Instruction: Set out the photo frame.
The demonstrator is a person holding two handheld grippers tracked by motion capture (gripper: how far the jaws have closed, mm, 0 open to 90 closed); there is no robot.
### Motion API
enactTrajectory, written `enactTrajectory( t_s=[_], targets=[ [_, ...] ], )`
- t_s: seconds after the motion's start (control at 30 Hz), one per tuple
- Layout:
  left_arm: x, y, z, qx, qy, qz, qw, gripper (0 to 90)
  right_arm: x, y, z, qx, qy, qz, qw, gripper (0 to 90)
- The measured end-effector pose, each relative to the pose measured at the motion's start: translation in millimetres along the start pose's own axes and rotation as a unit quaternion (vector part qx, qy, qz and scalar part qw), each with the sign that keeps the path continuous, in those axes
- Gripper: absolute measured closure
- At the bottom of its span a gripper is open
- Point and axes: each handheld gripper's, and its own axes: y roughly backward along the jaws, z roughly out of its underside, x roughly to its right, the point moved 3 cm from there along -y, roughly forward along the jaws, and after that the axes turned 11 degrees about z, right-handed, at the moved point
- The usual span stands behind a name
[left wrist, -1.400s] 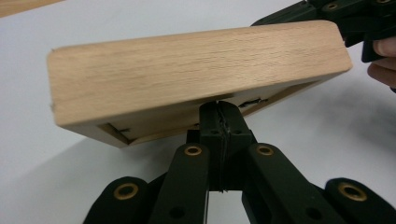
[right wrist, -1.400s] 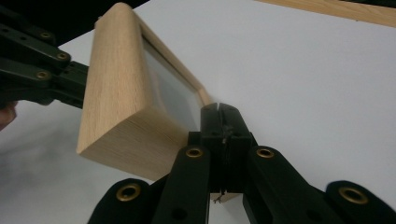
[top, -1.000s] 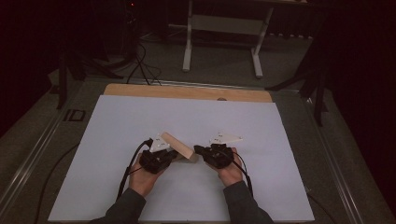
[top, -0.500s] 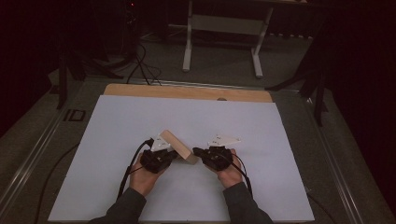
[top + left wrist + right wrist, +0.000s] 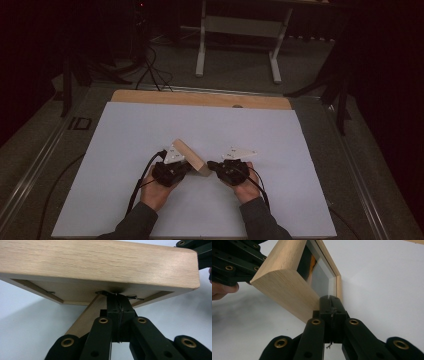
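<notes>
White table (image 5: pixel 125 150), one wooden frame (image 5: pixel 189 156), two tongs

Your left tongs (image 5: pixel 117 300) stood with jaws pressed together, tips against the underside of the wooden frame (image 5: pixel 100 265). The frame's broad oak side tilted over the white table (image 5: pixel 32 325), its recessed back facing you.

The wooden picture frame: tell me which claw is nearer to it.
Neither clearly: both are at it. The left claw sits shut at the wooden picture frame back's stand hardware; the right claw sits shut against its lower front edge by the glass.
</notes>
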Motion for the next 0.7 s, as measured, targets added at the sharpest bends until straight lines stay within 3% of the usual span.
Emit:
enactTrajectory(
  t_s=[0.7],
  targets=[
    [-9.7, 5.3, 2.2, 0.006, 0.017, -0.012, 0.9998, 89.5, -17.8, -3.5, -0.4, -0.002, 0.018, -0.018, 0.9997, 89.5]
  ],
)
